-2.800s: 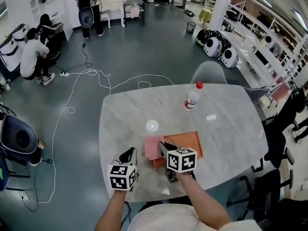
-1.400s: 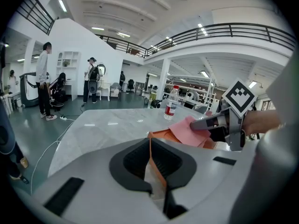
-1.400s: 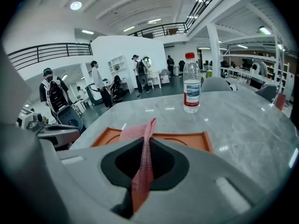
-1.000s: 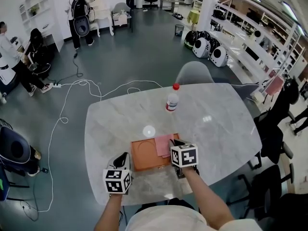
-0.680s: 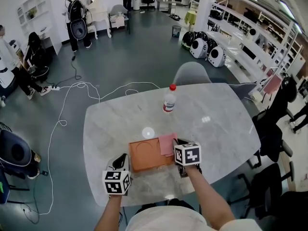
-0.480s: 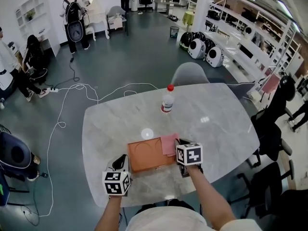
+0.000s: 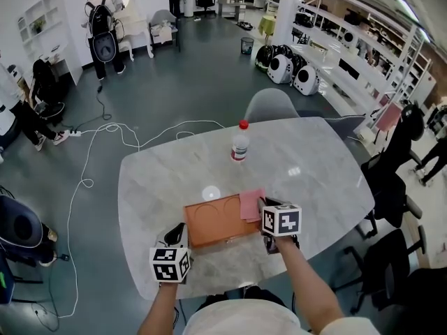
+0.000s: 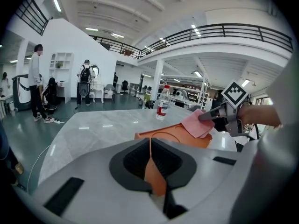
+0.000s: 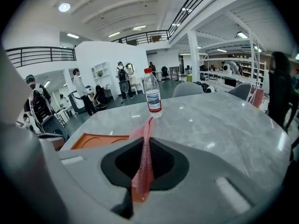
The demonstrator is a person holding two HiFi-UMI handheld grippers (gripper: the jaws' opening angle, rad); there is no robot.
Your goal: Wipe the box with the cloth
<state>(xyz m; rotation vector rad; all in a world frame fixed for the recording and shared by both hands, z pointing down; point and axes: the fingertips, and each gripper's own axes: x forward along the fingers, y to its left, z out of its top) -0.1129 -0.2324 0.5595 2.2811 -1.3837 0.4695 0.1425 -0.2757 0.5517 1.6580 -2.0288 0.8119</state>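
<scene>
Right gripper is pinched tight on a pink cloth, the fabric caught thin between its jaws, and the cloth lies over the far right corner of the orange box. Left gripper is clamped on the box's near left edge, with a sliver of orange wall showing between its closed jaws. The box sits flat on the marble table, towards the near edge and between the two grippers, with a round groove showing in its top face. Farther off, well apart from the box, a clear bottle with a red cap stands upright on the table. A grey chair is at the table's far side. On the floor to the far left a white cable winds away, and a few people stand or sit by the far wall.
</scene>
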